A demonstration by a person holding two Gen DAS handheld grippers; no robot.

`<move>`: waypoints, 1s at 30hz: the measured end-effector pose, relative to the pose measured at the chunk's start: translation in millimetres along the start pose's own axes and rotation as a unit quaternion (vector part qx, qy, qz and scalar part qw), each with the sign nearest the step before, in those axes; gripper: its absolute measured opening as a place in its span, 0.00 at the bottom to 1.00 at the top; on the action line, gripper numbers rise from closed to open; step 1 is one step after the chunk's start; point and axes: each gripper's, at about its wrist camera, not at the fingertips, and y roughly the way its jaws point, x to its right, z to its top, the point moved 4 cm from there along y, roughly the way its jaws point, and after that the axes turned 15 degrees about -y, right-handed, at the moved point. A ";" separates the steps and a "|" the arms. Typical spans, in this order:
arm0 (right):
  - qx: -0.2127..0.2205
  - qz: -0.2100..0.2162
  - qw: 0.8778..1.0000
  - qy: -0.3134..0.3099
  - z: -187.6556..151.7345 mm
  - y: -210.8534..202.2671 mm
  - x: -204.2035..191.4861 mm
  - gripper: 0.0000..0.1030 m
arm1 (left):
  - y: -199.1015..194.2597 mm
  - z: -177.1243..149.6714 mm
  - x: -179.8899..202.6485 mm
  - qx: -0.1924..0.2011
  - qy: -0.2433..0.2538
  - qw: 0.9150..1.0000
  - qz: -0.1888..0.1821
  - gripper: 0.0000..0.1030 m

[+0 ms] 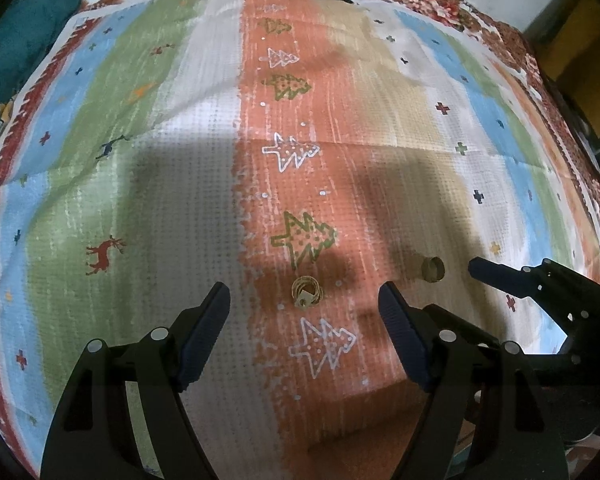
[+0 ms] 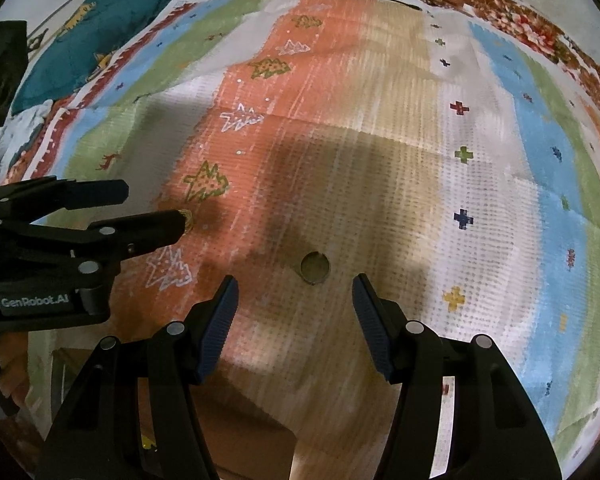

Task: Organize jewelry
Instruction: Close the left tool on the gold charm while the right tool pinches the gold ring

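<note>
you're right at the start of this one, nothing is picked up yet. your left claw (image 1: pixel 304 308) is spread wide and empty, hanging over the coiled gold chain (image 1: pixel 307 293) that sits on the orange stripe of the striped cloth (image 1: pixel 180 160), just near of the green tree print and far of the white one. looks like there's a little tag or clasp on the near side of the coil, hard to tell which.

your right claw (image 2: pixel 296 300) is also wide apart and holding nothing, lined up on the small round ring-shaped piece (image 2: pixel 315 267), which sits on the tan stripe to the right of the chain. can't tell if it's a ring or a tiny open cup, too small and in shadow.

so i'd say the step in hand is the approach for the first grabs. next move as i see it: drop the left claw so the fingers straddle the coil, then close low against the cloth, since a thin chain will probably slip or snag the fabric if you pinch too high. no tray or box visible in either view, so where it all goes is anyone's guess.
</note>
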 end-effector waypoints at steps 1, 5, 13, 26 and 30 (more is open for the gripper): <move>-0.001 0.000 1.000 -0.001 0.5 1.1 -0.2 0.58 | 1.2 0.4 -0.2 -0.001 0.000 1.000 0.001 0.73; 0.000 0.001 1.000 -0.007 3.6 5.9 -1.5 0.57 | 8.1 3.2 -1.7 -0.011 -0.011 1.000 -0.001 0.72; -0.008 0.016 1.000 -0.010 7.6 16.9 -1.4 0.45 | 22.9 5.0 -3.3 -0.049 -0.025 0.998 -0.012 0.54; -0.020 0.017 1.000 -0.006 6.3 25.5 3.2 0.20 | 30.2 3.1 1.9 -0.055 0.000 0.998 0.016 0.39; -0.021 0.017 1.000 -0.009 6.3 25.9 3.2 0.19 | 32.0 0.2 2.7 -0.048 0.014 0.998 0.038 0.29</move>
